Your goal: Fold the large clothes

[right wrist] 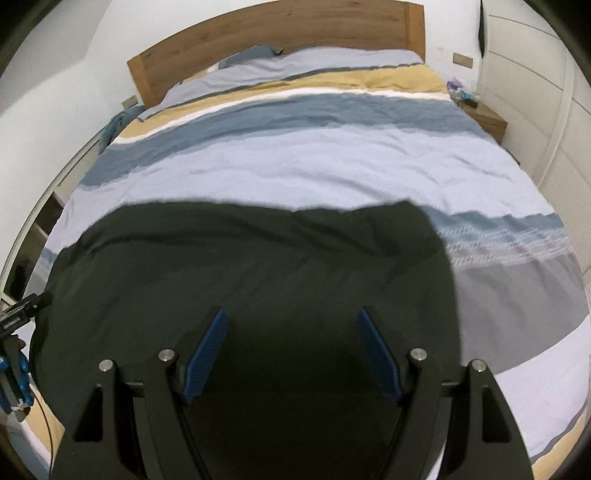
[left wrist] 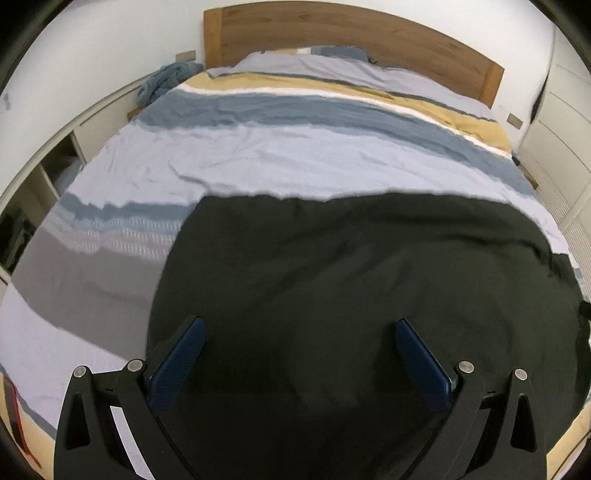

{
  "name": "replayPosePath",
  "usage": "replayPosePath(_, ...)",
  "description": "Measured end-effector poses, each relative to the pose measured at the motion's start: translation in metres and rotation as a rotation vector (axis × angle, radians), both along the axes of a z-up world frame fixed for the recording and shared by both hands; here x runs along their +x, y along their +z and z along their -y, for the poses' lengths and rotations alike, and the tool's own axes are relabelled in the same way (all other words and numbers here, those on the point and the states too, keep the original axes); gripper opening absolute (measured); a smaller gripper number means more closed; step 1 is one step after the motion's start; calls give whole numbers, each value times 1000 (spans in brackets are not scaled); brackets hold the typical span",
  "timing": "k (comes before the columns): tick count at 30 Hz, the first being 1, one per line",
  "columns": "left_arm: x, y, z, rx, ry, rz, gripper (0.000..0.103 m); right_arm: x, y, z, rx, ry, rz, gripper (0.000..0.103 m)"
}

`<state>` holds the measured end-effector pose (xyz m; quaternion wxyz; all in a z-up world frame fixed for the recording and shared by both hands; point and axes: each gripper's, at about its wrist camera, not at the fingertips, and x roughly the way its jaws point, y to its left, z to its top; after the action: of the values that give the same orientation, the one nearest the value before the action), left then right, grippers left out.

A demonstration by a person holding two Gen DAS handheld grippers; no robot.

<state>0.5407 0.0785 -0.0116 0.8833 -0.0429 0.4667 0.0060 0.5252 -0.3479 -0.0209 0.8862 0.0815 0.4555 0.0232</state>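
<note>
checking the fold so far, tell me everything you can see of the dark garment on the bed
The dark garment is black-green, soft matte cloth, spread nearly flat with shallow wrinkles over the striped bedcover at the foot end. Its far edge runs roughly straight across the bed. No sleeves, collar or print show. Both open claws hang over it; contact cannot be told.

The far half of the striped bedspread (left wrist: 288, 155) lies bare and open to reach. The dark garment (left wrist: 351, 277) covers the near part. A wooden headboard (left wrist: 351, 33) closes the far end, white cabinets (right wrist: 546, 122) the right.
</note>
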Motion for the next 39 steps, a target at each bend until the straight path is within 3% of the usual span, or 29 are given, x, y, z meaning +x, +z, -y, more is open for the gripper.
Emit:
replayPosePath(6, -2, -23, -6, 34, 29, -33, 103, 1, -33, 22, -33, -62, -49, 72)
replayPosePath(12, -9, -14, -4, 71, 65, -21, 103, 1, -29, 41, -96, -116, -73, 72)
replayPosePath(15, -15, -2, 14, 93, 34, 28, 103, -4, -13, 31, -86, -89, -27, 72)
replayPosePath(19, -21, 10, 35, 67, 11, 72, 103, -9, 3, -1, -82, -9, 22, 72)
replayPosePath(28, -21, 2, 58, 29, -27, 36, 102, -22, -2, -60, -47, 106, 30, 72)
replayPosePath(39, -21, -11, 65, 48, -56, -11, 103, -23, -19, -47, -76, 80, -8, 72)
